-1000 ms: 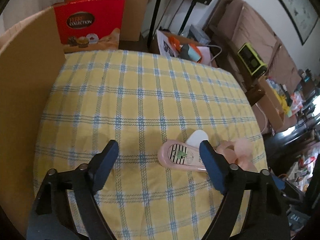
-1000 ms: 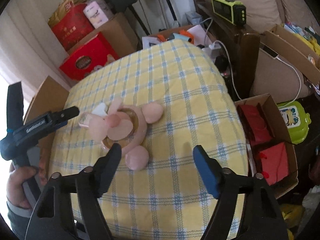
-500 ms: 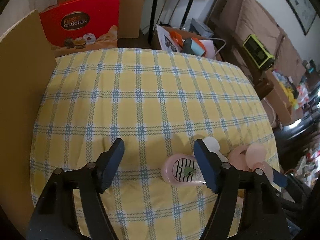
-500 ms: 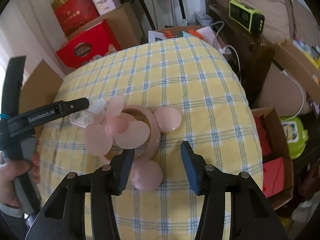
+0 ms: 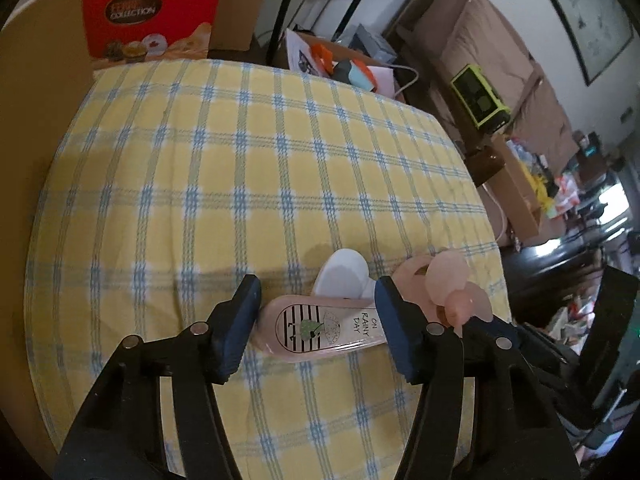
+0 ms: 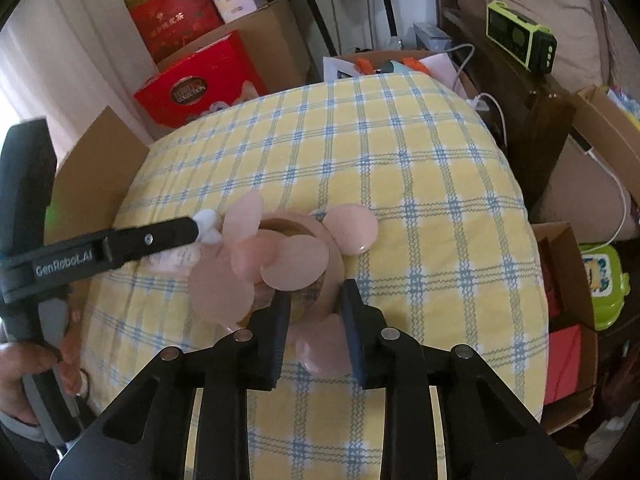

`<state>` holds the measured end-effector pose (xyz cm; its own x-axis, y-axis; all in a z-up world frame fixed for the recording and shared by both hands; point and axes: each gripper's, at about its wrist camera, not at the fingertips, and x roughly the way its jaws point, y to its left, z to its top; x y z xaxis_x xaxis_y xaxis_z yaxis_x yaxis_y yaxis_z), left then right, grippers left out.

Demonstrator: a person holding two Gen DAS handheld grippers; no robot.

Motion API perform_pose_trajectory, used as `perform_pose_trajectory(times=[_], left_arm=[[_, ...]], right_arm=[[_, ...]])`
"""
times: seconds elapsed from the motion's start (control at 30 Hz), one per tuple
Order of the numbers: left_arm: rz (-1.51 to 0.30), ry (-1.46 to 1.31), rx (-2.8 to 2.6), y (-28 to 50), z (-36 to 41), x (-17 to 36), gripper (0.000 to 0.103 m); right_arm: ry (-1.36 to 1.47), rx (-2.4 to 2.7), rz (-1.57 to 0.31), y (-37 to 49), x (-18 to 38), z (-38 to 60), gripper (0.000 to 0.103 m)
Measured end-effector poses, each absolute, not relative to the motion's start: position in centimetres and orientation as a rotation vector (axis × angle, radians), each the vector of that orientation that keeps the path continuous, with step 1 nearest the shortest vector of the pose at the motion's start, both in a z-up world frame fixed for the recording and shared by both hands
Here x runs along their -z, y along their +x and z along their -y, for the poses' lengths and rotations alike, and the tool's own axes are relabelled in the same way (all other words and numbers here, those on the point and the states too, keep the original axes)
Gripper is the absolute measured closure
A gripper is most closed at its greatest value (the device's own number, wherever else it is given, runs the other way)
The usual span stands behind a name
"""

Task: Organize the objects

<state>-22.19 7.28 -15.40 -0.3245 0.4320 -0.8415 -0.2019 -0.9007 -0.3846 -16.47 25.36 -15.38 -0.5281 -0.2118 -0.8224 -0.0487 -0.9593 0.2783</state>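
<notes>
Both claws have narrowed since half a second ago. Our left claw now brackets the pink fan handle, fingers close at each end, though we cannot tell if they touch it. Our right claw is nearly closed around the fan's pink ring near the table's front edge; firm contact is unclear. Yellow plaid tablecloth lies open toward the red chocolate box. Cardboard walls the left side. Blades blur and hide the ring's centre.
</notes>
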Motion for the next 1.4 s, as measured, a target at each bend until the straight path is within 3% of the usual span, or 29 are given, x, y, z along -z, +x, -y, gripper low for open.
perform_pose_trajectory(times=[0.4,0.87,0.9,1.0,1.1,1.27,1.4], left_arm=[[0.399,-1.395,-2.344,-19.4,-5.7,11.0,0.042],[0.562,-1.134,-2.49,-15.0,3.4,2.3,0.042],[0.597,-1.115,-2.464,-14.9,4.4,2.1,0.043],[0.71,-1.127,-2.37,-14.5,6.6,2.0,0.045],[0.676,-1.112,-2.452,-14.0,8.4,1.8,0.045],[0.65,-1.177,-2.45,-13.9,10.7,3.0,0.045],[0.561,-1.23,-2.417,-13.4,9.9,4.1,0.037]], right_arm=[[1.394,2.635,0.522,-15.0,12.5,-25.0,0.076],[1.17,2.646,0.317,-14.7,3.3,-17.9,0.076],[1.156,2.636,0.298,-14.8,2.8,-16.9,0.084],[1.105,2.471,0.336,-15.2,1.6,-12.8,0.088],[1.093,2.506,0.123,-15.0,1.0,-7.7,0.088],[1.117,2.465,0.112,-15.2,1.6,-5.9,0.088],[1.165,2.491,0.133,-15.6,2.6,-7.3,0.085]])
